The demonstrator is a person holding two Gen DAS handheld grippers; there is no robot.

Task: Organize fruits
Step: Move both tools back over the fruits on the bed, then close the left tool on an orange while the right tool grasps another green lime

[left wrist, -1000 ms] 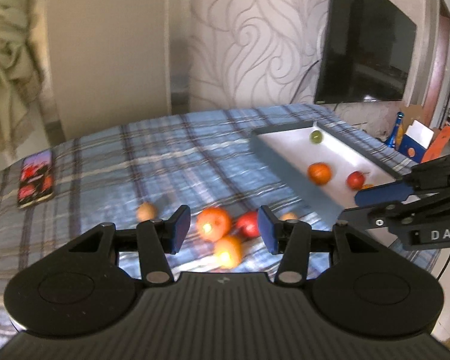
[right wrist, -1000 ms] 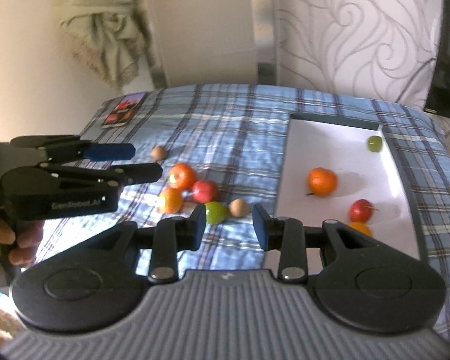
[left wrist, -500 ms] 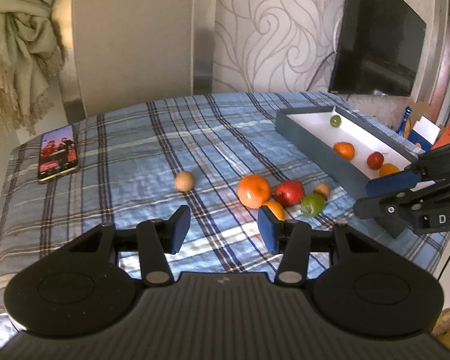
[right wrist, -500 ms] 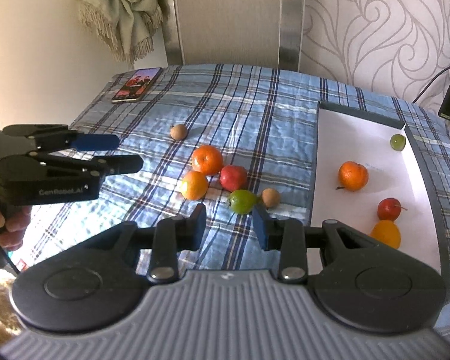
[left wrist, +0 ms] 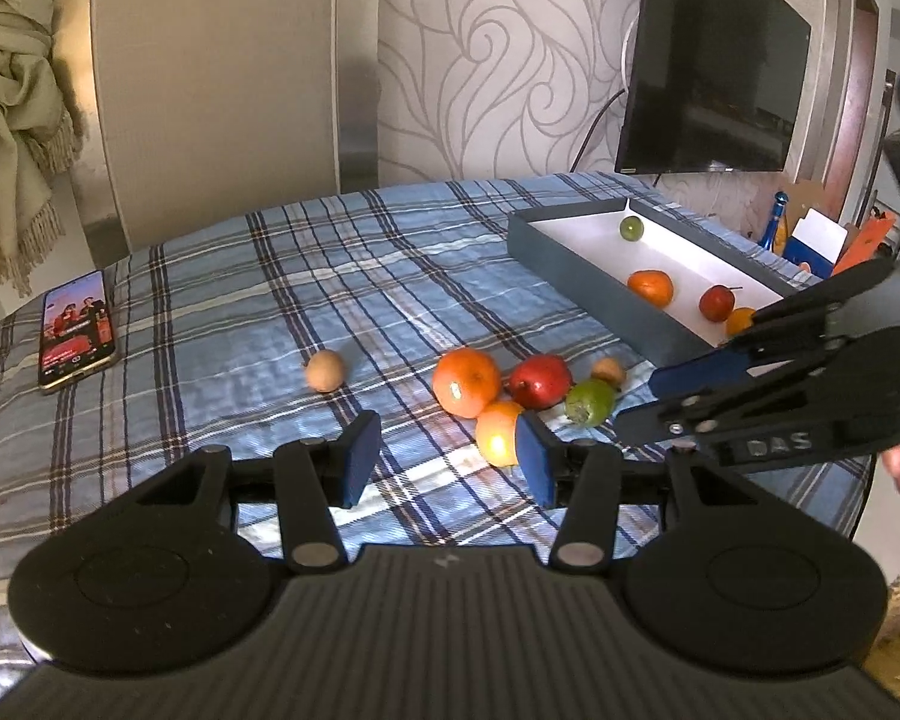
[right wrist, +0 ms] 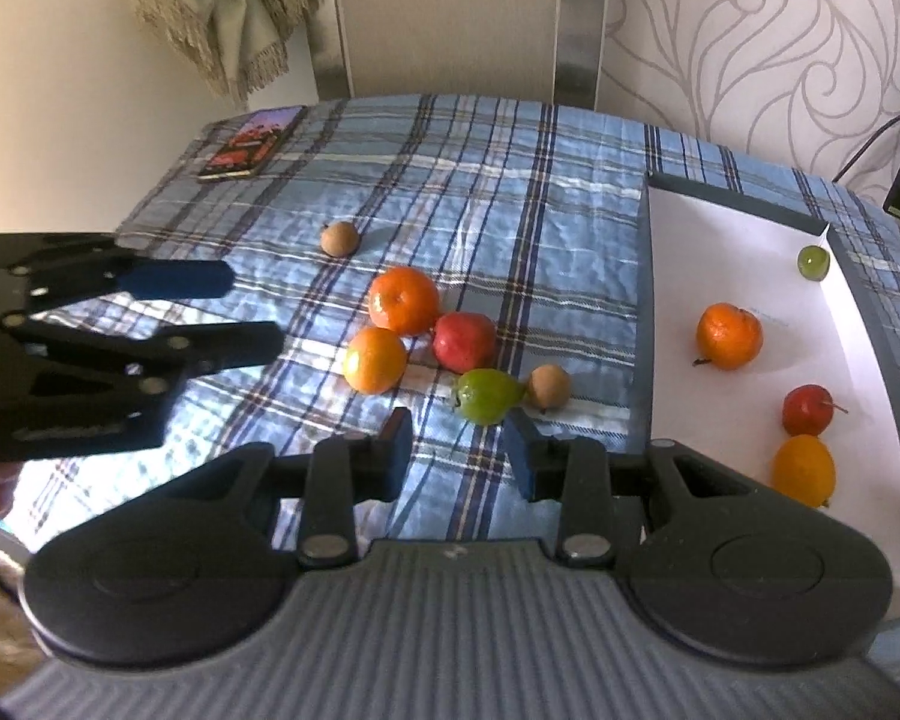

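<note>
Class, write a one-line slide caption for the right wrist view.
Open right gripper above green fruit; five more fruits on the cloth, four in the tray.

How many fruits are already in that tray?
4: a green one at the far corner of the tray, an orange one mid-tray, then a red one and a yellow-orange one nearer.

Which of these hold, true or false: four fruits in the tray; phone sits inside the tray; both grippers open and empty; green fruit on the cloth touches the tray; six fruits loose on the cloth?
1. Four fruits lie in the tray. True.
2. The phone sits inside the tray. False: it lies on the cloth, at the far corner.
3. The left gripper and right gripper are open and empty. True.
4. The green fruit touches the tray. False: a small brown fruit lies between them.
5. Six fruits lie loose on the cloth. True.
</note>
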